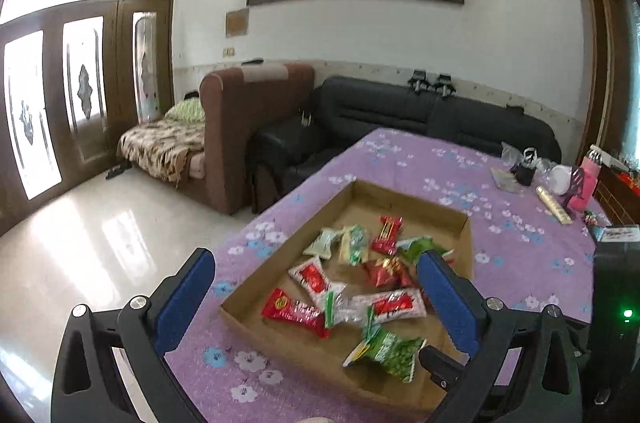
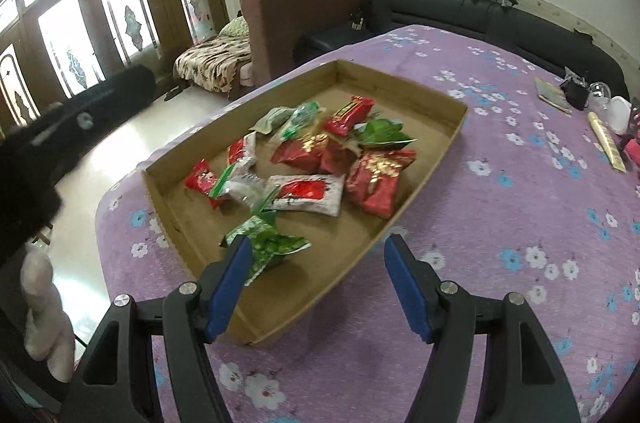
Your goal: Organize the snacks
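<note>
A shallow cardboard tray lies on the purple flowered tablecloth and holds several snack packets, red, white and green. A green pea packet lies nearest the tray's front. A white-and-red packet lies mid-tray, with red foil packets to its right. My left gripper is open and empty, held above the tray's near end. My right gripper is open and empty, just above the tray's near rim, its left finger next to the green pea packet.
The table's left edge drops to a shiny tiled floor. A black sofa and a brown armchair stand behind the table. Small items, a pink bottle and a wooden stick, sit at the table's far right.
</note>
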